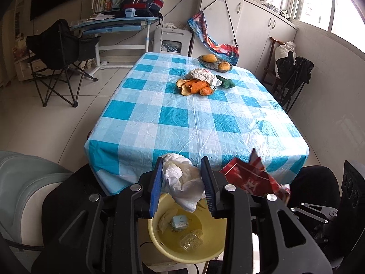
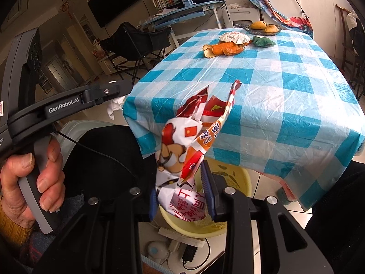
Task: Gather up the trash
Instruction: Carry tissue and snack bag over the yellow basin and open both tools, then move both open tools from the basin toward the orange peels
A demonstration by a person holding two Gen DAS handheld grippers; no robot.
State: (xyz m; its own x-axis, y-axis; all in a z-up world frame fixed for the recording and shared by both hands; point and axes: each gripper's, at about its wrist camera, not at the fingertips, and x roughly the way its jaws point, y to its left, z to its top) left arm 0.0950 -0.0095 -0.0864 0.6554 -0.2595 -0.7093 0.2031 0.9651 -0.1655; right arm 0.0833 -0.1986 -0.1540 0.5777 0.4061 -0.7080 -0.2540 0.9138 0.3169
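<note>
My left gripper [image 1: 182, 173] is shut on a crumpled white tissue [image 1: 182, 178] and holds it above a yellow basin [image 1: 159, 244] that stands below the table's near edge. The basin holds a tissue, a small carton and a clear plastic lid. My right gripper [image 2: 180, 182] is shut on a red and white snack wrapper [image 2: 189, 141], also over the yellow basin [image 2: 241, 182]; the wrapper shows in the left wrist view [image 1: 248, 178]. Orange peels [image 1: 194, 86], a crumpled white paper [image 1: 205, 75] and a green wrapper [image 1: 227, 82] lie on the far part of the table.
The table has a blue and white checked cloth [image 1: 194, 123]. A dish with two mangoes [image 1: 214, 62] stands at its far end. A black folding chair [image 1: 59, 54] and a desk [image 1: 114, 22] stand at the left, white cabinets [image 1: 251, 22] at the right. A power strip [image 2: 182, 239] lies under the basin.
</note>
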